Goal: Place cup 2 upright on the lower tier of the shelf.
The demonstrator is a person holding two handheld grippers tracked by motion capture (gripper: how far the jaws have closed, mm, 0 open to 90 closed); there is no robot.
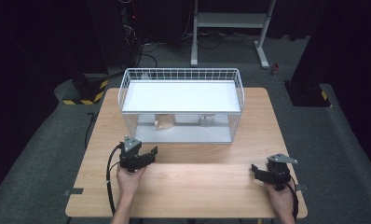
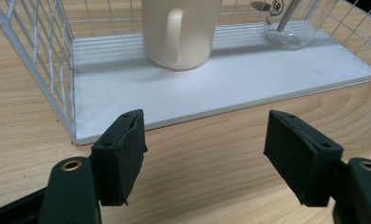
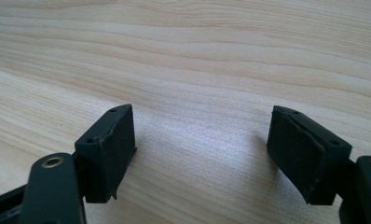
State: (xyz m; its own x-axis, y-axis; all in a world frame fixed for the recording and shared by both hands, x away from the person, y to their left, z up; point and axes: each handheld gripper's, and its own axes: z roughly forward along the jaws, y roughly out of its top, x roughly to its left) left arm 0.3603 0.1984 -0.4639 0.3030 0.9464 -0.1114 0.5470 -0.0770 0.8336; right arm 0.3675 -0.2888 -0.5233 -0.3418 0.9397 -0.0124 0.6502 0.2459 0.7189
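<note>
Mug (image 2: 180, 32) stands upright on the rack's lower shelf (image 2: 230, 86), straight ahead of the left gripper (image 2: 207, 156), whose jaws gape empty, handle facing it.

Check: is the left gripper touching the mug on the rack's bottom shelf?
Apart. In the left gripper view, the left gripper has open, empty jaws over bare table, while the mug stands farther back on the white shelf.

My wooden table (image 1: 188, 182) carries a white wire rack (image 1: 181, 105); on its lower shelf stand a cream mug (image 2: 181, 32) and a glass jar (image 2: 288, 25).
</note>
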